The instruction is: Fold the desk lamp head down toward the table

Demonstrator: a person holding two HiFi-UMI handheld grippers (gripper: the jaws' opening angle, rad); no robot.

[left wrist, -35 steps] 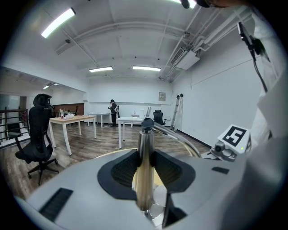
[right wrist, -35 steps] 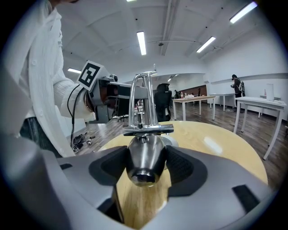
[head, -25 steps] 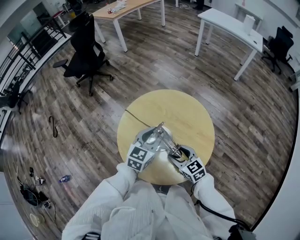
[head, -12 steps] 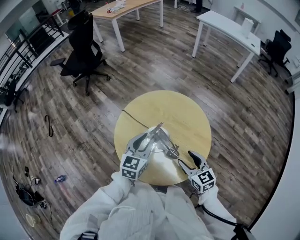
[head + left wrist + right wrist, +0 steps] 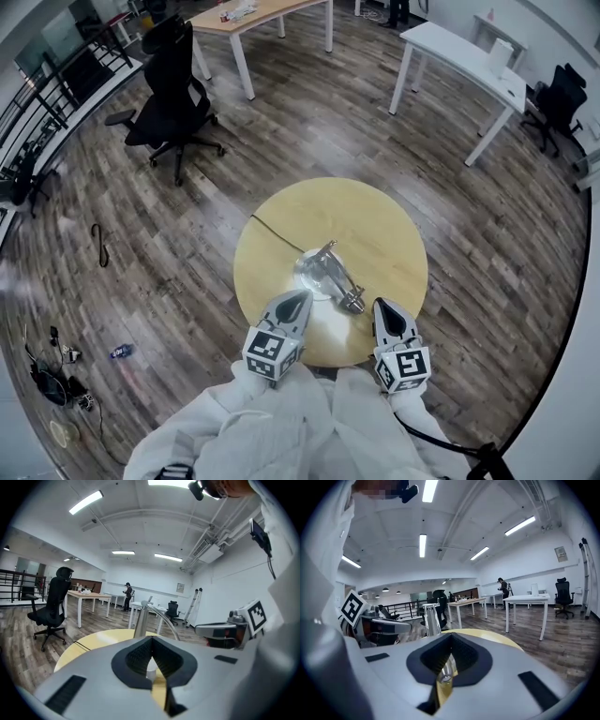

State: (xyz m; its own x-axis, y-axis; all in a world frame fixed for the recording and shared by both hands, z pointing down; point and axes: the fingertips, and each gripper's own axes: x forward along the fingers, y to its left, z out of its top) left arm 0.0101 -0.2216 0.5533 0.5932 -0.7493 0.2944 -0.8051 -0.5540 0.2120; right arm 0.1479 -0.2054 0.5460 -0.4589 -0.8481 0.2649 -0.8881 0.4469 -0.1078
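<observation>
A silver desk lamp stands near the middle of the round yellow table. Its arm slants from the base to the head at the near right. My left gripper hovers over the table's near edge, shut and empty, a little short of the lamp base. My right gripper is also shut and empty, just right of the lamp head and not touching it. In the left gripper view the lamp post rises beyond the shut left gripper. In the right gripper view the lamp stands beyond the shut right gripper.
The lamp's thin cord runs across the table to its left rim. A black office chair stands at the far left, a white desk at the far right, and a wooden desk at the back. Small clutter lies on the floor at left.
Both grippers were open at the lamp. They have drawn back toward the table's near edge and shut on nothing. The lamp has stayed in place.
</observation>
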